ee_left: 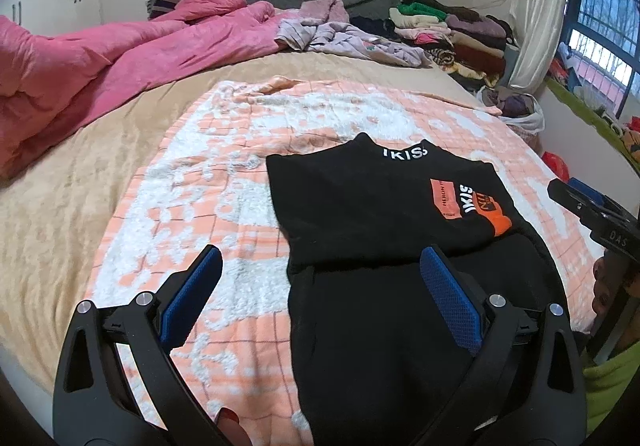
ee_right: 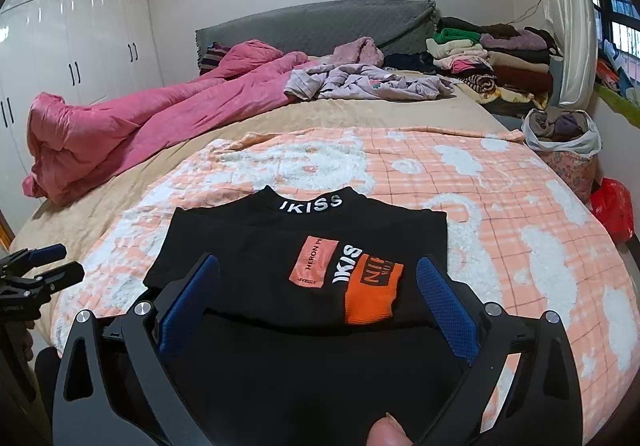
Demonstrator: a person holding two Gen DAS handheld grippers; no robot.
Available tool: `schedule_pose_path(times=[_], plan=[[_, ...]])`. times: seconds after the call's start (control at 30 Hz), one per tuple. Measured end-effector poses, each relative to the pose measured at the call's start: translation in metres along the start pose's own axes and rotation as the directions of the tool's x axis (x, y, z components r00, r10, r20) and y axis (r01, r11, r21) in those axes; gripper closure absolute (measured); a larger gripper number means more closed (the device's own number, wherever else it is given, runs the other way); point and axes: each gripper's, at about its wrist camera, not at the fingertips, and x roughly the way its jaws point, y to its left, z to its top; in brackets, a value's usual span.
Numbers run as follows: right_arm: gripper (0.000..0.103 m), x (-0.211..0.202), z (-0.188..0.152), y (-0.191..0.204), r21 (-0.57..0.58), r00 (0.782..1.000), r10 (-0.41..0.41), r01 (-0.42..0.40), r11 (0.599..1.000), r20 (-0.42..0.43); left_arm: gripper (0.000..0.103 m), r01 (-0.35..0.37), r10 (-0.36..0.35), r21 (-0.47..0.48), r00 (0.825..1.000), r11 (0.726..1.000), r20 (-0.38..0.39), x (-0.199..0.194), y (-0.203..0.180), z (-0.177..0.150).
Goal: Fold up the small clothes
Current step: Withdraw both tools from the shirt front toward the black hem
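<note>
Left gripper (ee_left: 320, 278) hovered with jaws wide apart, empty; black sweater (ee_left: 384, 214) lay partly folded on peach blanket (ee_left: 240, 150), spanning gap toward its right finger. Right gripper (ee_right: 318, 286) likewise spread, empty, sweater directly ahead and beneath. Sweater's near hem cut off by frame edge. Chest print partly folded under, lettering incomplete. Fingertip (ee_right: 386, 432) blurred at bottom edge.

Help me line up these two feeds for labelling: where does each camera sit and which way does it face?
Left wrist: on the left claw, facing the headboard over the black top's left edge; its open fingers and a fingertip show, right claw at right.
Right wrist: on the right claw, centred over the top; open fingers, a thumb tip, left claw at left.
Shared: top, checked blanket, pink duvet.
</note>
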Motion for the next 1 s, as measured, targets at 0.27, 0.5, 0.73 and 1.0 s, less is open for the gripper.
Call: schedule_pose_path(times=[0.27, 0.5, 0.73, 1.0], plan=[[0.005, -0.019, 0.002, 0.001, 0.006, 1.0, 0.004, -0.004, 1.0, 0.023, 0.01, -0.027, 0.028, -0.007, 1.0, 1.0, 0.014, -0.021, 0.006, -0.006], [0.005, -0.035, -0.007, -0.005, -0.008, 1.0, -0.018, 0.018, 1.0, 0.007, 0.01, -0.043, 0.044, -0.025, 0.999, 0.999, 0.015, -0.032, 0.008, -0.012], [0.005, -0.056, -0.017, -0.024, 0.018, 0.998, -0.063, 0.063, 0.998, 0.002, 0.01, -0.05, 0.05, -0.013, 0.999, 0.999, -0.003, -0.034, 0.004, -0.02], [0.005, -0.069, -0.038, -0.051, 0.057, 0.994, -0.105, 0.107, 0.993, -0.034, 0.01, -0.051, 0.051, -0.002, 0.998, 0.999, -0.04, -0.03, 0.003, -0.035]])
